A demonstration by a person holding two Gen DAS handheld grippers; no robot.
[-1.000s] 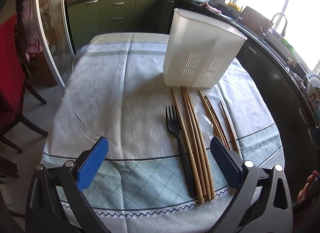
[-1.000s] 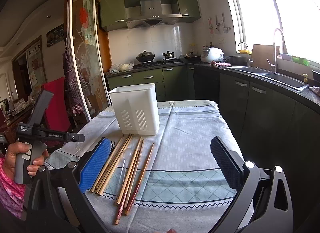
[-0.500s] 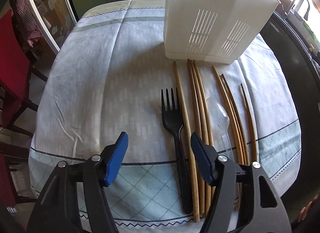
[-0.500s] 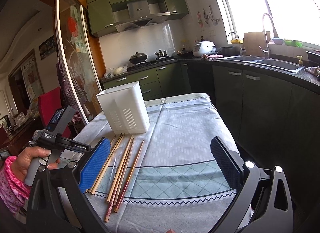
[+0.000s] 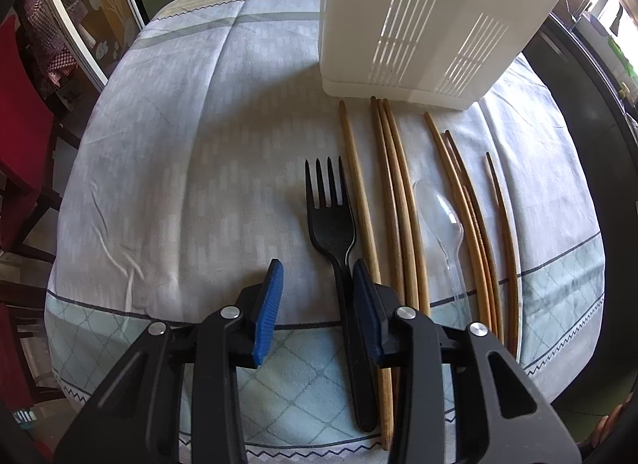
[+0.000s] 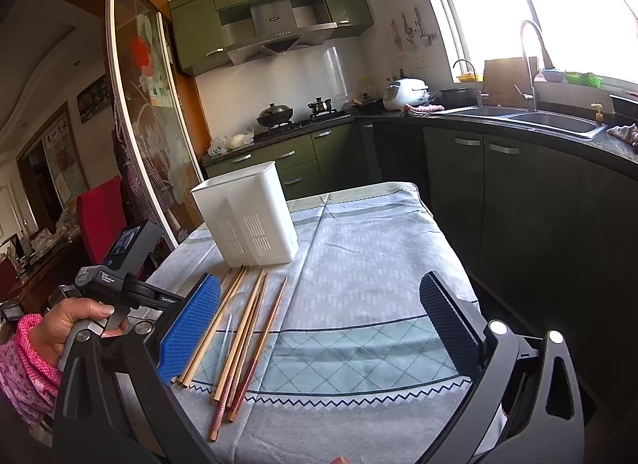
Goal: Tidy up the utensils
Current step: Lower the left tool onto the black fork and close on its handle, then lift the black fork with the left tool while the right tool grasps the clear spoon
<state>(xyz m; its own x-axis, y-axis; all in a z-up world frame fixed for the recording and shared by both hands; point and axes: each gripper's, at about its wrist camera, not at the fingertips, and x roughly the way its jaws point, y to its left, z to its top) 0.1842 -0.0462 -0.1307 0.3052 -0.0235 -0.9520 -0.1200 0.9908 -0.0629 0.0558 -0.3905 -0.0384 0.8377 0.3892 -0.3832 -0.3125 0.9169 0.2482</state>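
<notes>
white holder [image 5: 430, 21] upright (interior hidden) beside chopsticks [image 5: 392, 201].

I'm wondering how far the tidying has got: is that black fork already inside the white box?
No, the black fork lies flat on the tablecloth in front of the white box, its handle between the left gripper's fingers.

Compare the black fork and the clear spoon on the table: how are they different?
The black fork is opaque; the clear spoon is see-through. The fork's handle lies between the left gripper's fingers; nothing is near the spoon. The fork lies left of the chopsticks; the spoon lies among them. Both lie flat, heads toward the white bin.
</notes>
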